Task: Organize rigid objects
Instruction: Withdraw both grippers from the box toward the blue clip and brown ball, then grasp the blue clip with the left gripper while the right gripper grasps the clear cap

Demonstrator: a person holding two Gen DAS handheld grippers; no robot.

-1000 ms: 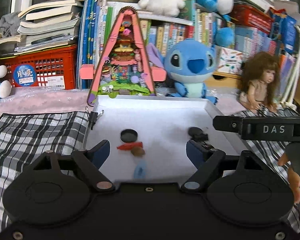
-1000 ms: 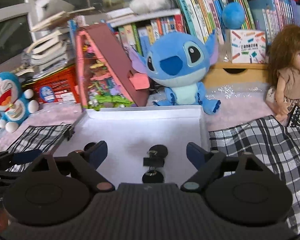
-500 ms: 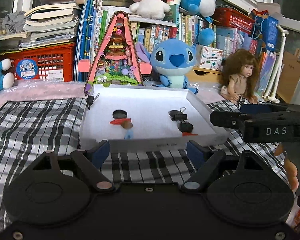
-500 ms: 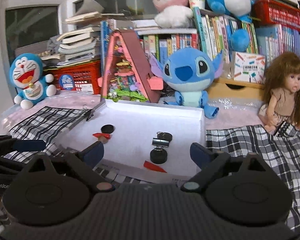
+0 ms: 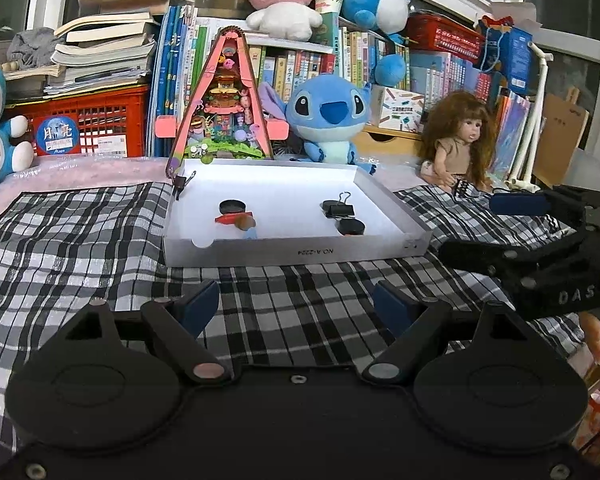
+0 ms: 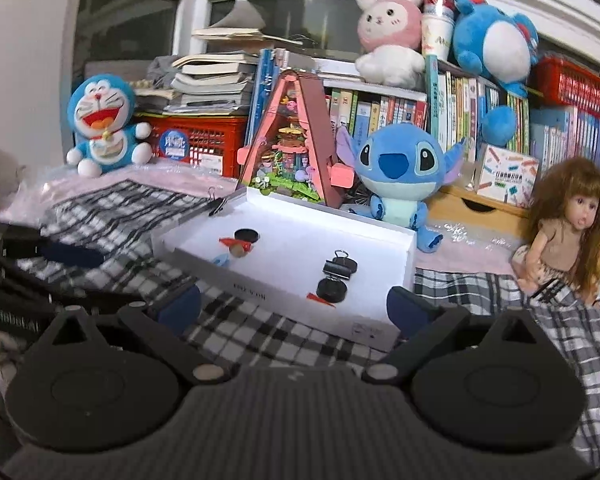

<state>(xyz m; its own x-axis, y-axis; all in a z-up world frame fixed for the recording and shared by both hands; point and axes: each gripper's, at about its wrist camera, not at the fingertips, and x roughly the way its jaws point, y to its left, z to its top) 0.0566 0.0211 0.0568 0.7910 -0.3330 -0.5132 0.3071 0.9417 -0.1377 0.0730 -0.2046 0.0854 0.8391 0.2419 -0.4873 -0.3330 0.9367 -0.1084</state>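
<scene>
Left gripper (image 5: 296, 304): fingers apart, empty | Right gripper (image 6: 294, 304): jaws opening, nothing between | White tray (image 5: 284, 250): holds binder clip (image 5: 339, 210), black discs, on checked cloth (image 5: 80, 240)

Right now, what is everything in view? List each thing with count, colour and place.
Tray: one, white, on the checked cloth.
Checked cloth: one, black and white, under the tray.
Discs: three, black, in the tray.
Binder clips: two, black; one in the tray, one on its far left corner.
Red pieces: two, in the tray.
Plush toys: five; three blue, one blue and white, one pink and white; behind the tray.
Doll: one, brown hair, right of the tray.
Crates: two, red, at the back.
Left gripper: open, empty.
Right gripper: opening, empty.
</scene>
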